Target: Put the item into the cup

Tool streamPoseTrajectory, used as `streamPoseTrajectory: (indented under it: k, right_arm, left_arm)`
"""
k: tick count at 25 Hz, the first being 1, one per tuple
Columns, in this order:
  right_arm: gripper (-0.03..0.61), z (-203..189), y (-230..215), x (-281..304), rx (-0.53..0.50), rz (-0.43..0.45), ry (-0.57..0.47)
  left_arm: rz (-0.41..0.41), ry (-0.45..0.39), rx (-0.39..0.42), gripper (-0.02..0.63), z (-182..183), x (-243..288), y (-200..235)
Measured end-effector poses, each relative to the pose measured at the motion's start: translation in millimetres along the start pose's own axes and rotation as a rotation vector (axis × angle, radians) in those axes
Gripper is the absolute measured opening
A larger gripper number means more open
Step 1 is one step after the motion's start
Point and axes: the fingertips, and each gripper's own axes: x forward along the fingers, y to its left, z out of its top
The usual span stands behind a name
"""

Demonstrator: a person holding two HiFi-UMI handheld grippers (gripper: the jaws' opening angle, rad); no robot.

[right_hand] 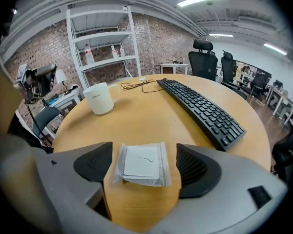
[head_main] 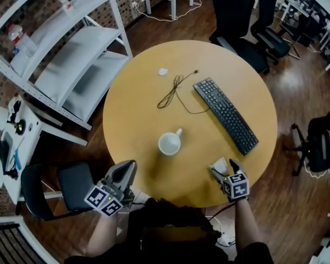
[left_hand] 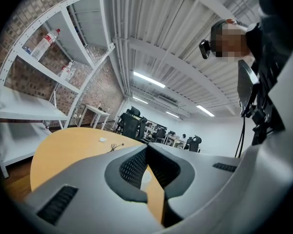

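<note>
A flat white sachet [right_hand: 142, 163] lies on the round wooden table [right_hand: 151, 121], near its front edge. My right gripper [right_hand: 144, 156] is open around it, one pad on each side, neither touching it. In the head view the sachet [head_main: 219, 164] shows as a white patch between the right gripper's [head_main: 223, 167] jaws. The white cup [head_main: 169, 143] stands upright and empty near the table's middle, to the left of and beyond the sachet; it is also the cup [right_hand: 101, 98] at far left in the right gripper view. My left gripper [head_main: 127, 168] is shut, holds nothing, and hovers at the table's near-left edge.
A black keyboard [head_main: 225, 114] lies diagonally on the right half of the table. A thin black cable [head_main: 176, 89] and a small white scrap [head_main: 163, 71] lie at the far side. White shelving [head_main: 71, 48] stands to the left, office chairs [head_main: 236, 15] beyond.
</note>
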Motion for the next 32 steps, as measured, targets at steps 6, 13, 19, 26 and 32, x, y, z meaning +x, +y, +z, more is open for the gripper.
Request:
streamPoseTrajectory:
  k: [6,13,19,26,32]
  right_arm:
    - [0.417,-20.0,4.4,18.5,-0.029,0.011,0.064]
    - [0.382,-24.8,7.2,19.1,-0.064,-0.024,0.067]
    - [0.308,-20.5,10.7,10.4,-0.023,-0.015,0.039]
    - [0.227,21.9,11.2,-13.0,-0.030,-0.056,-0.052]
    - [0.321,-3.7,6.1,0.8,-0.062,-0.072,0.054]
  left_arm:
    - [0.019,0.014,-0.008,-0.005,-2.0,-6.0,-2.6]
    - [0.022,0.030,-0.012,-0.006,-7.1,-10.4,-3.8]
    - [-0.002,0.023,-0.003,-0.006,-3.0,-9.7,-2.3]
    - [-0.022,-0.011,0.003,-0.005,5.7,-11.9,0.9]
    - [-0.007,-0.039,0.003,-0.006,10.4,-25.0,10.4]
